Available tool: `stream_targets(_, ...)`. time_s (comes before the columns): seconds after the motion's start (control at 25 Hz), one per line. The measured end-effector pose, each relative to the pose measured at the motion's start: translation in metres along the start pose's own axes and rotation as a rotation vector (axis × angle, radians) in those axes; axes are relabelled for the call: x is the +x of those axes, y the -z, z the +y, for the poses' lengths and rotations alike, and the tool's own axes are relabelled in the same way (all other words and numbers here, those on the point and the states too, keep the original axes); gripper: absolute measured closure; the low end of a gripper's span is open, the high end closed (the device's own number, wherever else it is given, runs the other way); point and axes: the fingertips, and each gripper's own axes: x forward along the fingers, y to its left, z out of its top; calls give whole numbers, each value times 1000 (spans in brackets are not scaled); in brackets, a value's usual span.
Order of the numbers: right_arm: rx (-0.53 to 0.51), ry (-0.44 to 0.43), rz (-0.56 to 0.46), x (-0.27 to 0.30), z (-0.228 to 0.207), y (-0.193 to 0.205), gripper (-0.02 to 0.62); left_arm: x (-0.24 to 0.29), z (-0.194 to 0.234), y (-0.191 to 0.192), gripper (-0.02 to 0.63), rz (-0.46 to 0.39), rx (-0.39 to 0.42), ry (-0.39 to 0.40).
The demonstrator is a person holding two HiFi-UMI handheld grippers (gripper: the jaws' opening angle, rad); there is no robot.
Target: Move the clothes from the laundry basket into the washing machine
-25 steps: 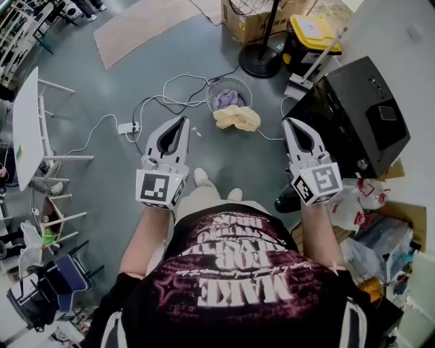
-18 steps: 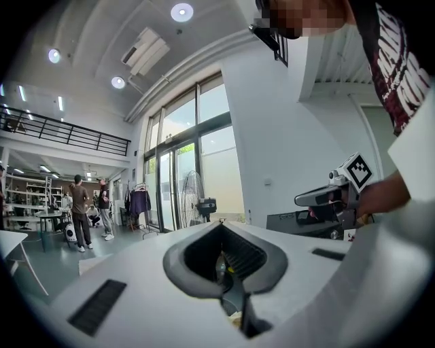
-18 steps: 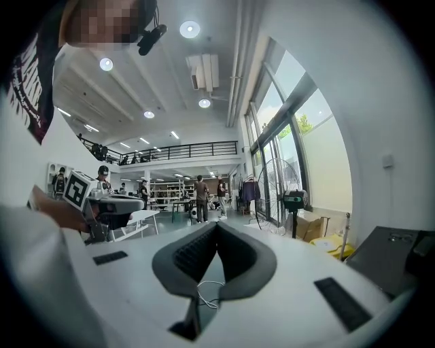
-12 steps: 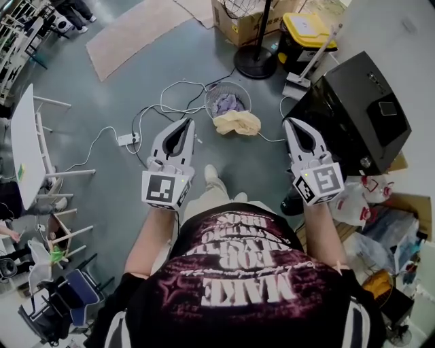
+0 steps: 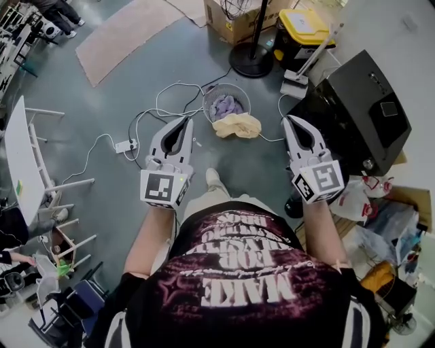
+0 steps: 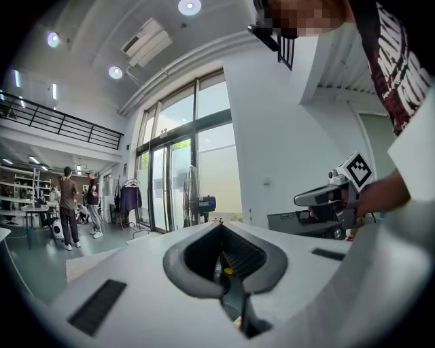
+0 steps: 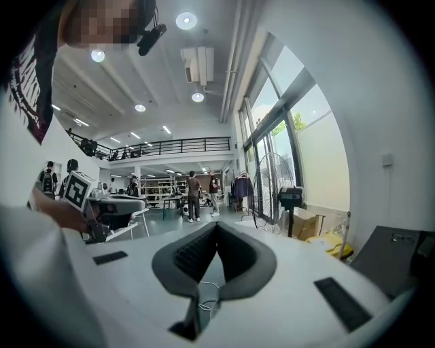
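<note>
A round wire laundry basket (image 5: 226,103) stands on the grey floor with purple clothes inside. A yellow cloth (image 5: 237,125) lies on the floor against its near side. The black washing machine (image 5: 360,109) stands to the right; its top also shows in the right gripper view (image 7: 394,253). My left gripper (image 5: 185,121) is held level, left of the yellow cloth, shut and empty (image 6: 221,224). Between the cloth and the machine is my right gripper (image 5: 288,120), also shut with nothing in it (image 7: 217,225). Both are well above the floor.
A fan stand (image 5: 251,61), a cardboard box (image 5: 234,17) and a yellow-lidded bin (image 5: 302,30) stand behind the basket. White cables and a power strip (image 5: 126,145) lie left of it. A white table (image 5: 17,163) is far left, bags (image 5: 353,200) right.
Both grippers have moved forward toward the basket, still shut and empty. The basket and yellow cloth now sit a little nearer in the head view.
</note>
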Motion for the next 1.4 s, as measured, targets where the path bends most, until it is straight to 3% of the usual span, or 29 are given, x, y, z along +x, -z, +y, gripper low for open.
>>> stream_targets(0.44,-13,28,50,79,8,-1,592,43,62,23,601,23,-23,77)
stream_targets(0.88,-29,118,81,133,-4,2,591,92,104,42,601,40,-37,163)
stream_targets(1.4,56,149,116,157,-33,53,592,122,116,91,601,123,-25,174)
